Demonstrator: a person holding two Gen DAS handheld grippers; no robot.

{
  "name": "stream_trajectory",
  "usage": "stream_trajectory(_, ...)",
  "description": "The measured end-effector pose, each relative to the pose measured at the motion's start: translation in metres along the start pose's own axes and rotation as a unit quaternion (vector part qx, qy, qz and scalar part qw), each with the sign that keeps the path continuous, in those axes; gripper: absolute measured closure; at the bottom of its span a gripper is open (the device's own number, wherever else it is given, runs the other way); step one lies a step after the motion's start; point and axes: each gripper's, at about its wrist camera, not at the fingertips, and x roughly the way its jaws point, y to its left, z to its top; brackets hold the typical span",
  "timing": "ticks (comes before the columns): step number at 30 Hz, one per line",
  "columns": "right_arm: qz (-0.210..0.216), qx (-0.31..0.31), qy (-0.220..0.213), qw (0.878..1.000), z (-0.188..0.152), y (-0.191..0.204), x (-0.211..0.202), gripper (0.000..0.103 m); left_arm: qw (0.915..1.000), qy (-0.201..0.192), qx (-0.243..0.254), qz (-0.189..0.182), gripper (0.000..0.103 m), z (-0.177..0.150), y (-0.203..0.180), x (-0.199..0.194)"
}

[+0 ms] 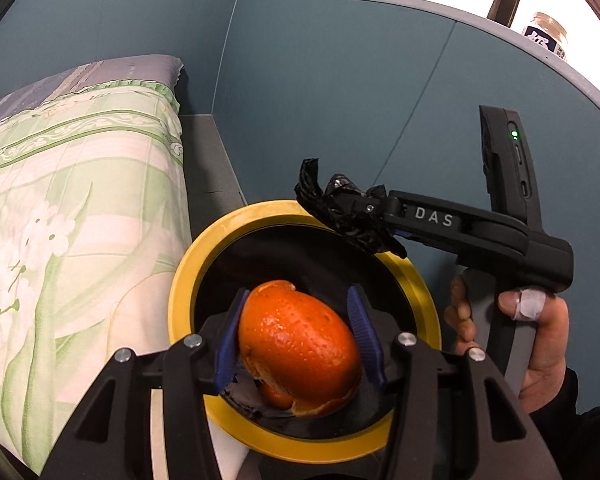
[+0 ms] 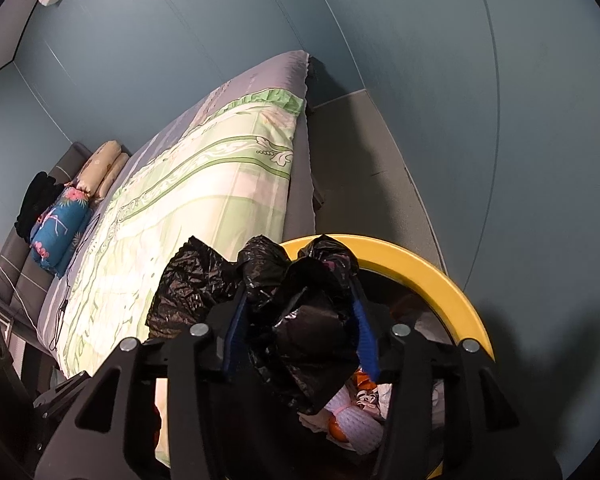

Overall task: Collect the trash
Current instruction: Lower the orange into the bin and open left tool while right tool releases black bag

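Note:
A round bin with a yellow rim and a black bag lining stands on the floor beside a bed. My left gripper hovers over its mouth, shut on a large piece of orange peel that fills the space between the blue pads. My right gripper reaches in from the right at the bin's far edge, shut on a crumpled bunch of the black bag lifted above the rim. In the right wrist view the black bag fills the right gripper and touches both pads. The yellow rim curves behind.
The bed with a green flowered cover presses close on the bin's left. A blue wall stands behind and to the right. Trash lies inside the bin. A person's hand grips the right tool. Pillows lie at the bed's far end.

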Motion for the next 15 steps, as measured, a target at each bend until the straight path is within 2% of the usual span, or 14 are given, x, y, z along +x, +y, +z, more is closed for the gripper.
stream_trajectory(4, 0.0, 0.007, -0.001, 1.0, 0.001, -0.001, -0.002, 0.054, 0.9999, -0.009, 0.002, -0.004, 0.043, 0.001, -0.002, -0.004)
stream_trajectory(6, 0.0, 0.01, -0.002, 1.0, 0.002, -0.002, -0.003, 0.05, 0.9999, -0.015, 0.005, -0.003, 0.033, 0.001, -0.003, -0.008)
stream_trajectory(15, 0.004, 0.011, -0.008, 1.0, 0.005, -0.001, -0.011, 0.04, 0.9989, -0.044, -0.019, 0.003, 0.029, 0.005, 0.009, -0.035)
